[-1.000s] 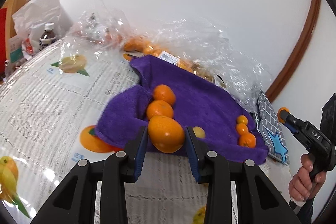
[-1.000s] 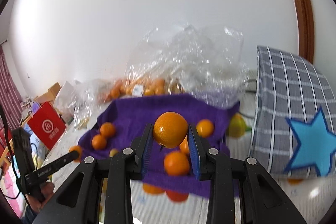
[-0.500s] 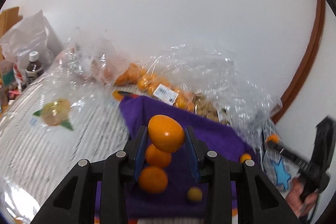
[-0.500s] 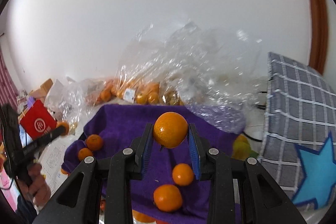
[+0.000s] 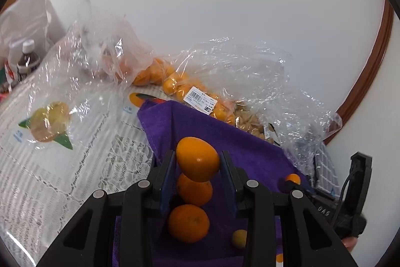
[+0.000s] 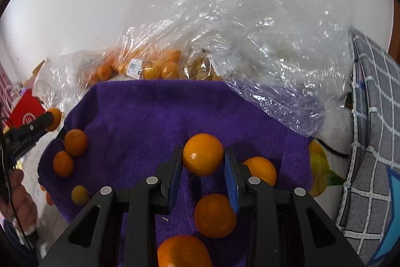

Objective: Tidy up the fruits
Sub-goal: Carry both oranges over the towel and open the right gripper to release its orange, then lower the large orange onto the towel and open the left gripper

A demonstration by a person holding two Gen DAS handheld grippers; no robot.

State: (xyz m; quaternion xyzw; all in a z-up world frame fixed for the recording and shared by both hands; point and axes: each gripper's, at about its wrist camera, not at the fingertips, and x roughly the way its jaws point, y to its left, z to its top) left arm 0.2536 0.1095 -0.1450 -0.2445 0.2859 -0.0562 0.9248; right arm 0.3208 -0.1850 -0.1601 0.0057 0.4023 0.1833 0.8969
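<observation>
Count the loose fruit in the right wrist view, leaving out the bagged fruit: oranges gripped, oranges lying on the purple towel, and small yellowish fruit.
Gripped oranges: 2, one each in the right gripper and the left gripper
Lying oranges: 5, on the purple towel
Small yellowish fruit: 1
Total: 8

right gripper (image 6: 203,168) clamps orange (image 6: 203,154) | above purple towel (image 6: 140,116) | 3 oranges (image 6: 215,215) lie below
</observation>
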